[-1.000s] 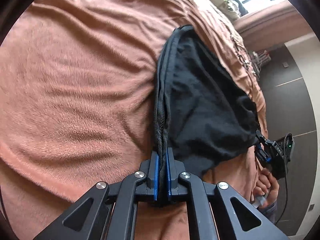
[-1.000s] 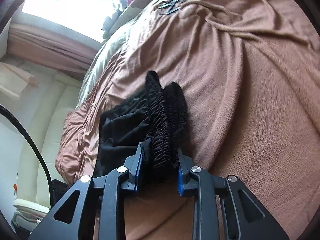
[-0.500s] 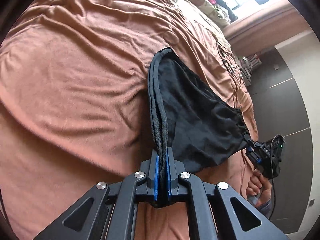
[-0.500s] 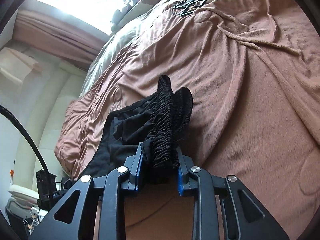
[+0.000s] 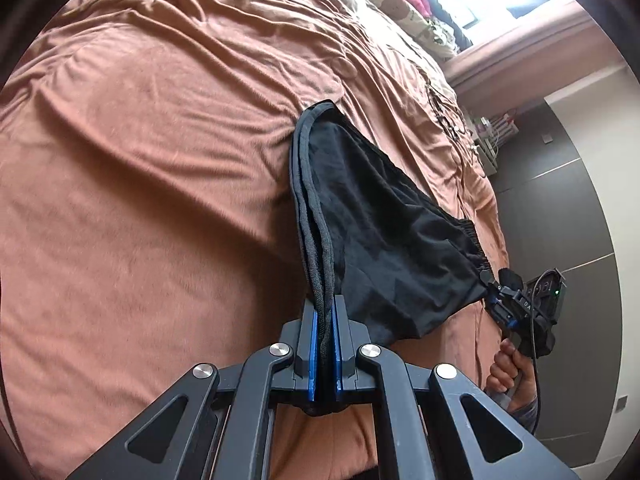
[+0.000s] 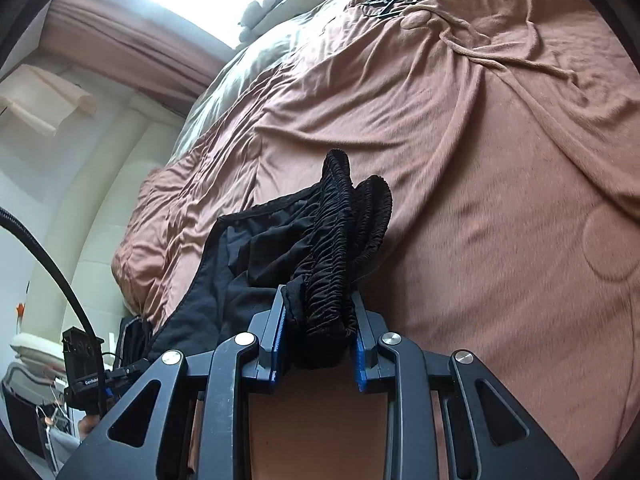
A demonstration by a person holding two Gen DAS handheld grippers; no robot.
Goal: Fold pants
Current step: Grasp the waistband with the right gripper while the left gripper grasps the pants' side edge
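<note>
Black pants (image 5: 384, 232) hang stretched above a bed's brown blanket (image 5: 160, 200), held at both ends. The left hand-held gripper (image 5: 325, 320) is clamped on a thin stack of hems, its blue pads nearly together. The right hand-held gripper (image 6: 318, 328) is clamped on the bunched elastic waistband (image 6: 340, 240), jaws partly apart around the thick gather. A person's hand (image 5: 510, 376) grips its handle at right.

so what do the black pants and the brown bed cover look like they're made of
Black pants: thin, matte knit or woven cloth, probably a cotton blend; it drapes limp, and the waistband is ribbed, gathered elastic. Brown bed cover: soft, short-pile fabric, likely fleece or velour; a fuzzy nap and a faint sheen on the wrinkles suggest it.
</note>
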